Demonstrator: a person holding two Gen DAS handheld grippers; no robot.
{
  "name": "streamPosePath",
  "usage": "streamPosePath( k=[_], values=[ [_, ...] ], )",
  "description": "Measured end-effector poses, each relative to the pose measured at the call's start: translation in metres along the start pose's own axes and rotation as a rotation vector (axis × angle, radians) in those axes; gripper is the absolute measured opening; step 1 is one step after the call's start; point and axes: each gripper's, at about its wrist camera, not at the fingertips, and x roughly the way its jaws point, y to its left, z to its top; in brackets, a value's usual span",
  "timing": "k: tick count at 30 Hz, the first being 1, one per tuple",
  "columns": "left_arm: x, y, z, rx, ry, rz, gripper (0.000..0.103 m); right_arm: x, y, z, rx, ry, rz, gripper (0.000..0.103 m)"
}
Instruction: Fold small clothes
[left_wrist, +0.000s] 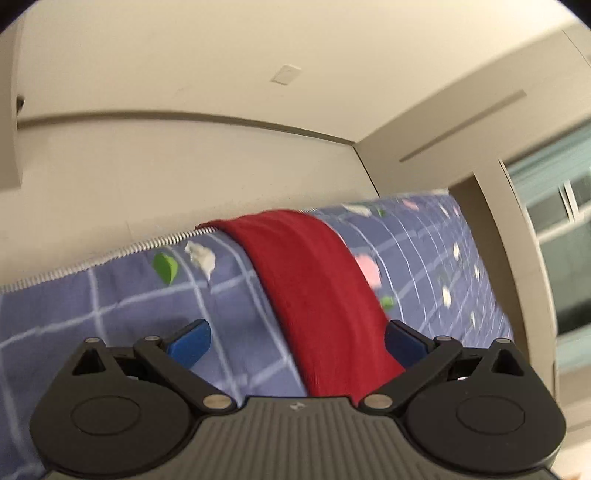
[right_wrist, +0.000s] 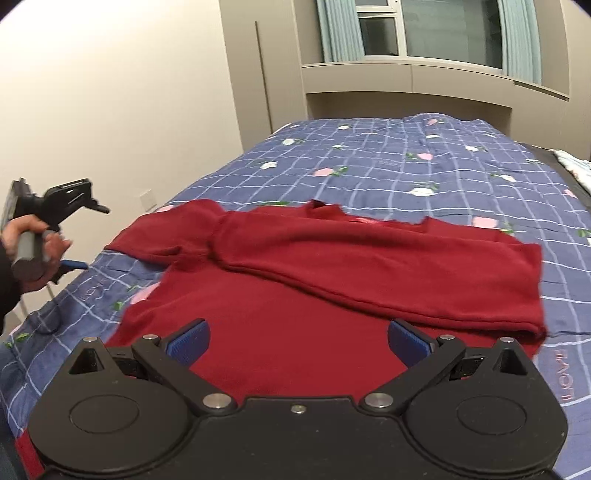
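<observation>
While both tools were spread wide with nothing pinched, a red sweater (right_wrist: 332, 280) was seen lying partly folded on the bed (right_wrist: 424, 166). The left tool (left_wrist: 297, 341) and right tool (right_wrist: 298, 341) were held over it.

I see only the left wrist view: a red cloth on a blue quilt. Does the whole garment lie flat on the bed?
Observer: Mostly. The sweater is spread on the bed, with what looks like a sleeve folded across it.
Operator: Does the right gripper hold anything?
Observer: No. The right gripper is over the sweater's near part, jaws open and empty.
Operator: Where is the left gripper?
Observer: A hand holds the left gripper at the bed's left edge, off the sweater.
</observation>
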Motion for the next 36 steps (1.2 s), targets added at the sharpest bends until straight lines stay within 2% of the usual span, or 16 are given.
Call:
streamPosePath(
  k=[2, 6, 14, 15, 16, 17, 18, 22, 23, 24, 25, 26, 28, 29, 32, 36],
  values=[
    [0.014, 0.006, 0.01, -0.041, 0.008, -0.001, 0.095, 0.007, 0.004, 0.0, -0.01, 0.011, -0.002, 0.102],
    [0.039, 0.018, 0.028, -0.107, 0.071, -0.02, 0.059, 0.022, 0.01, 0.001, -0.006, 0.043, -0.007, 0.102],
    [0.056, 0.035, 0.034, -0.273, 0.054, -0.095, 0.059, 0.024, 0.015, -0.001, -0.007, 0.056, -0.001, 0.102],
    [0.057, 0.036, 0.035, -0.288, 0.049, -0.101, 0.055, 0.024, 0.015, -0.002, -0.005, 0.057, -0.001, 0.102],
    [0.057, 0.036, 0.035, -0.289, 0.039, -0.097, 0.046, 0.022, 0.015, -0.002, -0.002, 0.057, -0.001, 0.102],
    [0.057, 0.033, 0.036, -0.272, 0.024, -0.092, 0.012, 0.022, 0.014, -0.003, 0.002, 0.057, -0.001, 0.102],
    [0.057, 0.032, 0.038, -0.256, 0.02, -0.085, 0.005, 0.02, 0.014, -0.003, 0.005, 0.056, -0.001, 0.102],
    [0.055, 0.026, 0.039, -0.251, 0.006, -0.111, 0.005, 0.016, 0.012, -0.004, 0.013, 0.054, 0.001, 0.102],
    [0.056, 0.026, 0.039, -0.261, 0.009, -0.109, 0.012, 0.015, 0.012, -0.004, 0.014, 0.052, 0.001, 0.102],
    [0.059, 0.027, 0.04, -0.287, 0.019, -0.101, 0.031, 0.014, 0.012, -0.003, 0.014, 0.05, 0.001, 0.102],
    [0.061, 0.029, 0.04, -0.314, 0.027, -0.097, 0.04, 0.013, 0.012, -0.003, 0.015, 0.047, 0.001, 0.102],
    [0.063, 0.031, 0.04, -0.34, 0.03, -0.095, 0.045, 0.013, 0.012, -0.003, 0.016, 0.045, 0.001, 0.102],
    [0.067, 0.034, 0.039, -0.365, 0.032, -0.091, 0.045, 0.01, 0.012, -0.003, 0.017, 0.041, 0.0, 0.102],
    [0.068, 0.034, 0.039, -0.368, 0.026, -0.092, 0.041, 0.009, 0.012, -0.003, 0.017, 0.04, 0.0, 0.102],
    [0.067, 0.032, 0.039, -0.345, 0.003, -0.07, 0.003, 0.009, 0.01, -0.002, 0.02, 0.039, -0.005, 0.102],
    [0.044, 0.011, 0.039, -0.229, -0.114, -0.161, 0.002, 0.008, 0.006, 0.001, 0.043, 0.028, -0.032, 0.102]
  ],
)
